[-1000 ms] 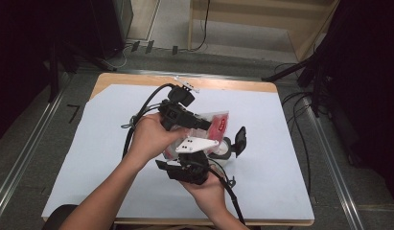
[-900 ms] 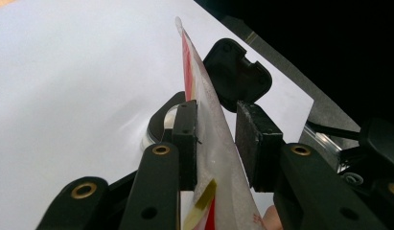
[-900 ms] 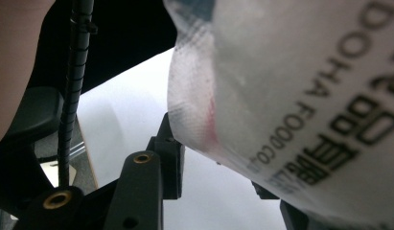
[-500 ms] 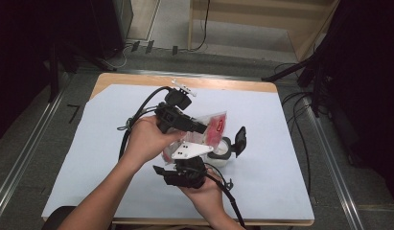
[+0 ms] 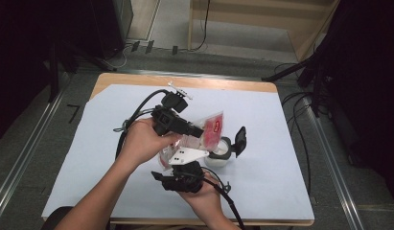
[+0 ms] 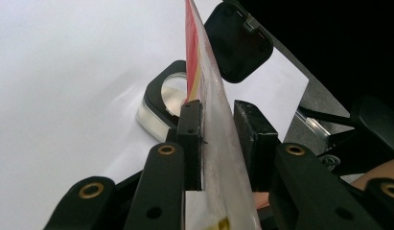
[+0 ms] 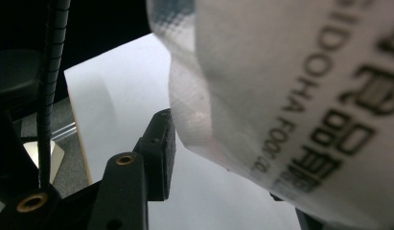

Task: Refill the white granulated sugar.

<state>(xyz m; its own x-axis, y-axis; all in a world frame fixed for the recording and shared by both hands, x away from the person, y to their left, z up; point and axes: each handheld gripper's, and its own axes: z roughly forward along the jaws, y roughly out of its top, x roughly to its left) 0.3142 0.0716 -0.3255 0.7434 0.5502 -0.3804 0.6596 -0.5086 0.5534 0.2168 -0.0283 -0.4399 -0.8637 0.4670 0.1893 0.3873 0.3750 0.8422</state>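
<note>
Item: clear plastic pouch with red printing (image 5: 204, 134), held above the white-covered bench (image 5: 281, 143), directly over a small clear square container (image 5: 219, 154) with black hinged lid (image 5: 239, 140) open. Left claw (image 5: 197, 130): clenched on the pouch edge, jaws either side (image 6: 211, 120). Right claw (image 5: 185, 155): at the pouch's lower end (image 7: 290, 96); grip cannot be told.

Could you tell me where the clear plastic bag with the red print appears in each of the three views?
High view: the plastic bag sits at centre, between the left gripper and the right gripper, above the open container.
Left gripper view: it runs edge-on up the middle, between that gripper's jaws.
Right gripper view: it fills the upper right, printed side showing.
Shared landmark: the white table cover, behind the bag.
</note>
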